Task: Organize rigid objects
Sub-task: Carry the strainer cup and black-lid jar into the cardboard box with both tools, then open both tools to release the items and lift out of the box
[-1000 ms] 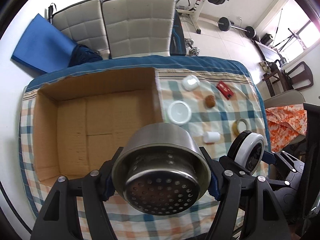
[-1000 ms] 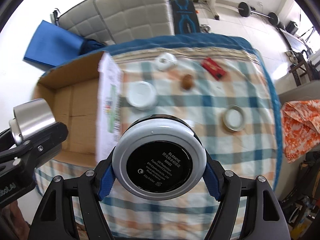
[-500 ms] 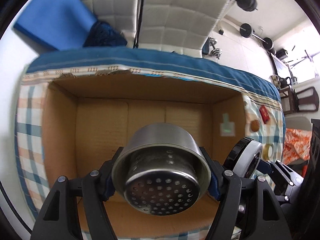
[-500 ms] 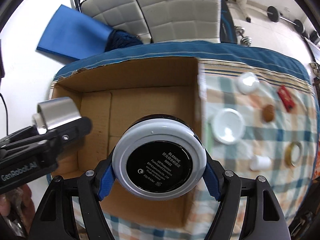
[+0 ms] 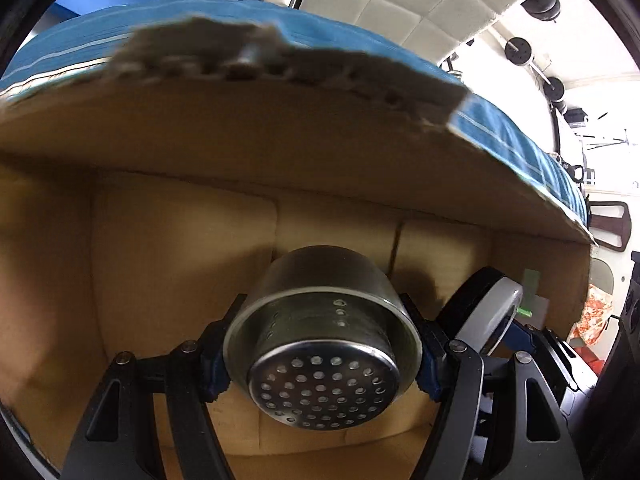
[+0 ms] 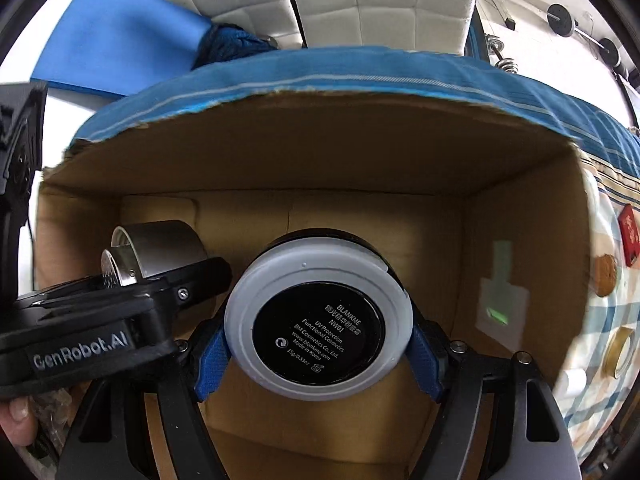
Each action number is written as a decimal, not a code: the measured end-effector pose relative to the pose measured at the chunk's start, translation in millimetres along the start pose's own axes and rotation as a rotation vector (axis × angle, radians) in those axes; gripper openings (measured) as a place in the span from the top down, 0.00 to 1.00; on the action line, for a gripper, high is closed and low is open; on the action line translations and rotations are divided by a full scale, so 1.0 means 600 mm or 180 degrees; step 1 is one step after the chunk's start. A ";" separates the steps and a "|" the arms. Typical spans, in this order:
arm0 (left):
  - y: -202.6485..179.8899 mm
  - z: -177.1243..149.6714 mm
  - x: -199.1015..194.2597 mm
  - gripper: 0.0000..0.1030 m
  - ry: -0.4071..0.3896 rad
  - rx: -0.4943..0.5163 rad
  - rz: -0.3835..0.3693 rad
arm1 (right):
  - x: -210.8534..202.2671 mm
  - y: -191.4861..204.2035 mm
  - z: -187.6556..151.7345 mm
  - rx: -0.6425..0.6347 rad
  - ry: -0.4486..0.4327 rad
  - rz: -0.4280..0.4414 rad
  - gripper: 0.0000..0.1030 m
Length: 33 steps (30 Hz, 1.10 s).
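**Daylight from the right, dim inside the box**

Bright window light blows out the upper right of the left wrist view. The cardboard box (image 5: 168, 264) interior sits in warm shade, and the metal strainer cup (image 5: 324, 336) casts a dark shadow on its wall. The box's torn near edge is smeared and out of focus. Fisheye bending curves every edge, with black corners.
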<state>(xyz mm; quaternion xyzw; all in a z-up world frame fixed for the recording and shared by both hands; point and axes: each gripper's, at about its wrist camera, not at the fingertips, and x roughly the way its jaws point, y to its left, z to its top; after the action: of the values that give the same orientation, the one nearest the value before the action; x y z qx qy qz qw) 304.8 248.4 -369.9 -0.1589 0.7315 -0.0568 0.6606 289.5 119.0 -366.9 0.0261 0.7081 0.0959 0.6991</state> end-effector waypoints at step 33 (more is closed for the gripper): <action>-0.064 -0.080 -0.107 0.03 -0.0303 0.0253 0.0480 | -0.034 0.025 -0.025 0.0088 0.0054 -0.0226 0.00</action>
<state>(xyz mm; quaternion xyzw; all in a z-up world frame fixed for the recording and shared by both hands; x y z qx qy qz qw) 268.5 225.9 -291.8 -0.0796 0.7064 -0.0282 0.7028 273.6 128.8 -343.9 0.0099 0.7157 0.0615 0.6956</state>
